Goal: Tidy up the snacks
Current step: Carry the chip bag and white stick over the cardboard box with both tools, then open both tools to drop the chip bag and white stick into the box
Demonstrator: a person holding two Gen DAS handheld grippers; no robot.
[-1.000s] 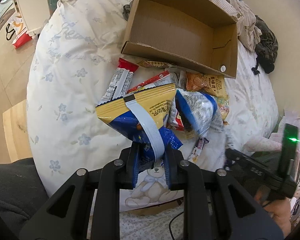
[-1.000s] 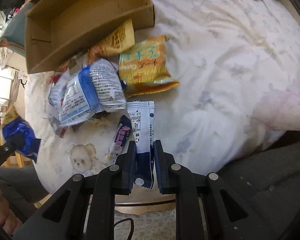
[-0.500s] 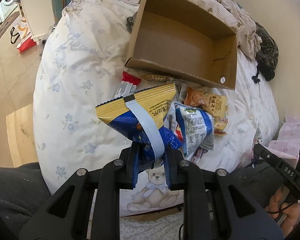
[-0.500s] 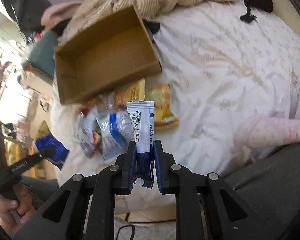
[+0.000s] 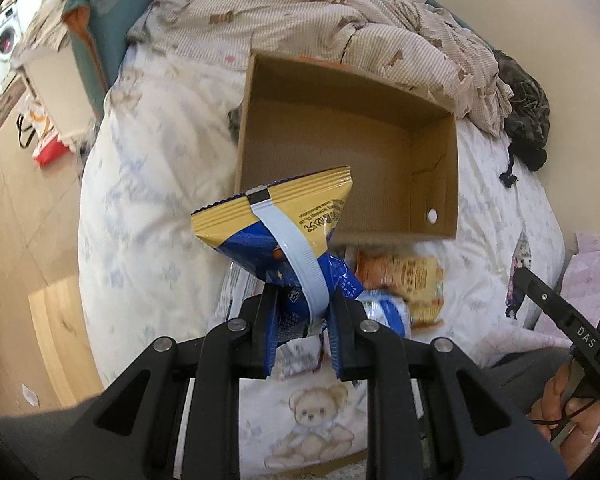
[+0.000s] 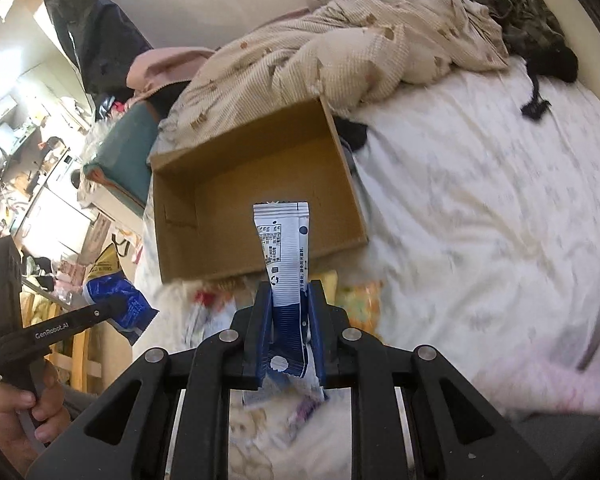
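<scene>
Snacks aloft, box empty

Left gripper [image 5: 302, 312] clamped nearly closed on the tail of a yellow-and-blue chip bag [image 5: 276, 224], bag hanging in front of the near wall of the cardboard box [image 5: 436, 168]; right gripper [image 6: 289, 320] pinched narrowly on a white-and-blue sachet [image 6: 285, 248], held upright before the same box [image 6: 352, 184].

Risks, judged: chip bag gripped by a thin corner only, so liable to slip or swing and catch the box rim; sachet slim and slick, likely to slide out if tilted; both hands heading for one opening, so possible collision; soft quilt [image 6: 480, 208] under the box, so possible tipping.

Count: one box, nothing visible inside; two snacks held; at least three packets on the bed [image 5: 400, 276], others blurred or hidden.
</scene>
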